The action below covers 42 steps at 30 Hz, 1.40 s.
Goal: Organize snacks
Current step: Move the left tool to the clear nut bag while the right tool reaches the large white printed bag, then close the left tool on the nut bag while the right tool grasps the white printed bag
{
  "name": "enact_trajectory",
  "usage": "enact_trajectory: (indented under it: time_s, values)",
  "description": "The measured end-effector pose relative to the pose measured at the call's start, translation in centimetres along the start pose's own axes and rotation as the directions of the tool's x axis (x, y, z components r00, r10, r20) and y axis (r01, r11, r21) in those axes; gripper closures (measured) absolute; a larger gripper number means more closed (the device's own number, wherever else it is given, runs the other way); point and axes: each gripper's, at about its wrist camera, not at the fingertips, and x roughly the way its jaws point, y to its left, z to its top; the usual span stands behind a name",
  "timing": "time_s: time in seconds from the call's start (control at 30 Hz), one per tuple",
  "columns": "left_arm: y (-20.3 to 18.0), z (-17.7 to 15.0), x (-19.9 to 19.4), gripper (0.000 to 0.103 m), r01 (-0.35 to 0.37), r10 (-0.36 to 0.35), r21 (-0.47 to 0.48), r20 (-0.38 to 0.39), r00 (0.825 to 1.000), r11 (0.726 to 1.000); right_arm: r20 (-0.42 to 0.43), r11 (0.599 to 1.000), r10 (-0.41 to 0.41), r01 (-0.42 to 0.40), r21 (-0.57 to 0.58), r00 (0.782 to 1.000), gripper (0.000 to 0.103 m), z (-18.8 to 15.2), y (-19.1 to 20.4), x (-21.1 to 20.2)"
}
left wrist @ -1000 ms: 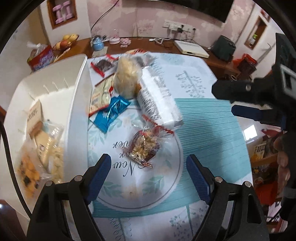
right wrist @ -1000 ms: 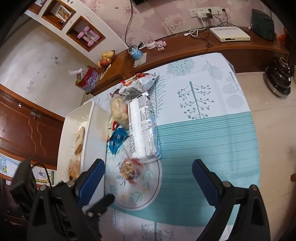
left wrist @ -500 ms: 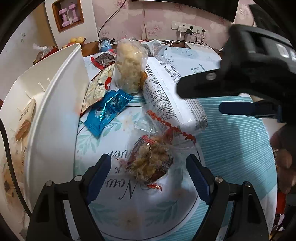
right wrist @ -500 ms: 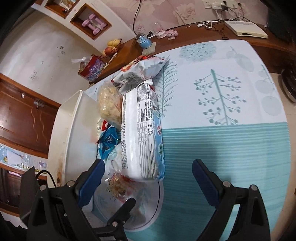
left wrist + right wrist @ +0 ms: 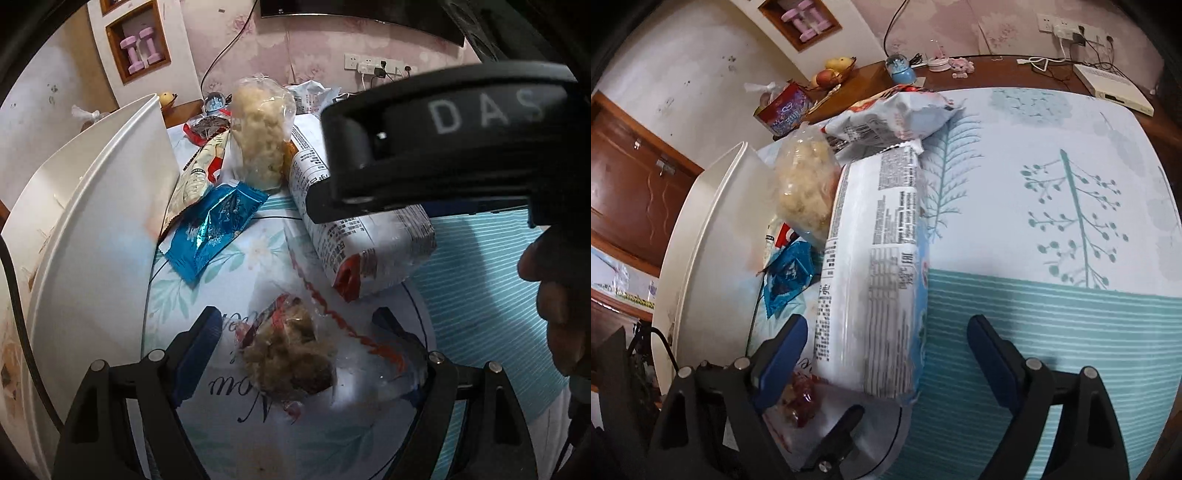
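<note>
Pink floral wallpaper and a wooden sideboard point(image 5: 997, 70) back a tabletop point(image 5: 1052, 295) covered in a teal-and-white cloth printed with trees. At the left stands a white bin point(image 5: 92, 221), with snacks heaped just beside it.

Left gripper point(image 5: 299, 347): jaws wide apart, straddling a small clear packet of brownish snack point(image 5: 291, 354) that lies on the cloth; the pads do not press on it. Right gripper point(image 5: 886, 350): jaws have just been closing a little yet stand open, the near end of a long white printed package point(image 5: 875, 266) between them, untouched by the pads.

Only the left wrist view shows the right gripper's black body, lettered "DAS", crossing over the long package, with a hand point(image 5: 557, 302) behind it. Only the right wrist view shows the crumpled white bag point(image 5: 894, 118) at the package's far end.

Between bin and package lie a blue foil packet point(image 5: 214, 229) and a clear bag of pale puffs point(image 5: 262, 136).
</note>
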Motion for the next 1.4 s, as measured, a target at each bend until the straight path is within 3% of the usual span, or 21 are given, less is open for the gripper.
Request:
enact_trajectory:
  time_s: [0.07,0.3,0.37,0.53,0.63,1.0,1.2,1.4]
  values:
    - [0.1,-0.3,-0.1,0.024,0.005,-0.005,-0.008,0.01,1.0,1.0,0.005,1.0,-0.013,0.013,-0.015,1.0,0.015,0.2,0.3,0.2]
    - [0.8,-0.2,0.0,0.059,0.04,-0.039,-0.032,0.017,0.999,0.999,0.002,0.989,-0.113,0.113,-0.093,0.994,0.02,0.2,2.1,1.0]
    - [0.7,-0.3,-0.2,0.063,0.04,-0.039,-0.031,0.019,0.999,0.999,0.0,0.989,-0.112,0.112,-0.096,0.994,0.024,0.1,2.3,1.0]
    - [0.9,-0.8,-0.5,0.063,0.046,-0.046,-0.028,0.005,0.999,0.999,-0.011,0.991,-0.092,0.09,-0.1,0.996,0.04,0.2,2.8,1.3]
    - [0.8,-0.9,-0.7,0.063,0.045,-0.045,-0.018,-0.009,0.999,0.999,-0.01,0.99,-0.102,0.101,-0.102,0.995,0.042,0.3,3.1,1.4]
    - [0.9,-2.1,-2.7,0.071,0.054,-0.053,0.02,-0.08,0.995,0.998,-0.036,0.994,-0.101,0.099,-0.041,0.994,0.048,-0.7,2.7,0.2]
    - [0.5,-2.7,-4.7,0.071,0.102,-0.097,0.029,-0.132,0.986,0.994,-0.063,0.995,-0.098,0.099,0.016,0.993,0.05,-1.9,1.9,-1.4]
    - [0.4,-2.2,-7.5,0.071,0.143,-0.136,0.041,-0.137,0.981,0.989,-0.09,0.992,-0.087,0.095,0.083,0.992,0.05,-4.0,1.2,-3.6]
